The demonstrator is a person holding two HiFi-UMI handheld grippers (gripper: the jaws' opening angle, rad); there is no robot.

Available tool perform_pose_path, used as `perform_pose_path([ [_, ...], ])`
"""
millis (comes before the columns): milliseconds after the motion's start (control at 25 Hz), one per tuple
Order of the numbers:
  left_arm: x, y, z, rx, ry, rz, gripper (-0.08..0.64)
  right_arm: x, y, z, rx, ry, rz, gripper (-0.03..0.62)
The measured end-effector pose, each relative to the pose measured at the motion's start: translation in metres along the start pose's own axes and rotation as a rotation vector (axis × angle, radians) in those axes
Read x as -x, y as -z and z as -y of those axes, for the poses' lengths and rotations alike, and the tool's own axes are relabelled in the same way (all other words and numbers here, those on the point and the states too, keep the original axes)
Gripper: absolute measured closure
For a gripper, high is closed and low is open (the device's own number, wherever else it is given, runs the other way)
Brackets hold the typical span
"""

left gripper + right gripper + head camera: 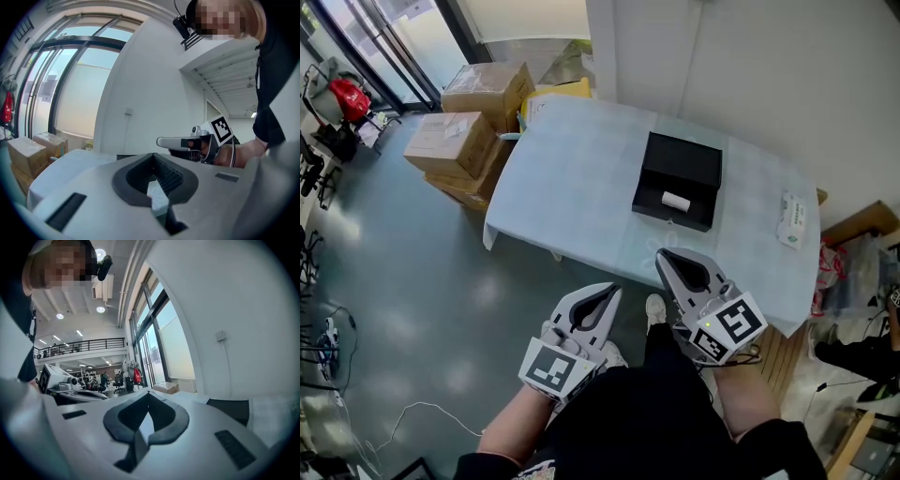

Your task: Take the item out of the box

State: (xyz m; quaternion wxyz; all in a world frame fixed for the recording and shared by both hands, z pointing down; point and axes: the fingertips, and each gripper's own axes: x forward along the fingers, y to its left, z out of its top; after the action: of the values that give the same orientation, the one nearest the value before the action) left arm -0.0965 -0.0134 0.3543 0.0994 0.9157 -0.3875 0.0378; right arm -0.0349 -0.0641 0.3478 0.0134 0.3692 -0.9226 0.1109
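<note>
- Both grippers hang off the near edge of the table (553,187), over our lap, and neither one reaches the box (679,159) yet.
- The left gripper (609,292) is clenched with nothing in it. In the left gripper view its jaws meet at a point and only pale cloth shows through the gap behind them.
- The right gripper (666,257) is likewise closed tight and empty. In its own view the tips (148,395) touch, and the box (230,410) sits ahead and off to the right.
- The box is open on the table, straight ahead of the right gripper and apart from it.
- The item (676,201), a small white roll, lies in the near half of the box, close to its front wall.
- The item's long axis runs roughly across us, left to right, slightly slanted.
- The right gripper is plainly the nearer one, as the item lies forward of its tips and a touch to the right. The left gripper is further back and well to the left.
- We judge that the right jaws must open first, then go forward and down over the front wall, closing across the roll's short width.
</note>
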Motion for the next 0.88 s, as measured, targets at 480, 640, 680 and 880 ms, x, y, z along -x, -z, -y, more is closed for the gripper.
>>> perform_pose_path([
  [480, -0.091, 0.011, -0.02, 0.018, -0.055, -0.028, 0.551, -0.025, 0.008, 0.11, -0.02, 0.001, -0.073, 0.583],
  [640, -0.115, 0.014, -0.027, 0.017, -0.061, -0.024, 0.551, -0.033, 0.017, 0.141, -0.016, 0.003, -0.108, 0.583],
  [680, -0.121, 0.015, -0.029, 0.015, -0.062, -0.022, 0.551, -0.036, 0.02, 0.149, -0.015, 0.001, -0.12, 0.583],
  [880, -0.15, 0.023, -0.034, 0.028, -0.063, -0.028, 0.551, -0.048, 0.036, 0.186, -0.017, -0.005, -0.177, 0.583],
])
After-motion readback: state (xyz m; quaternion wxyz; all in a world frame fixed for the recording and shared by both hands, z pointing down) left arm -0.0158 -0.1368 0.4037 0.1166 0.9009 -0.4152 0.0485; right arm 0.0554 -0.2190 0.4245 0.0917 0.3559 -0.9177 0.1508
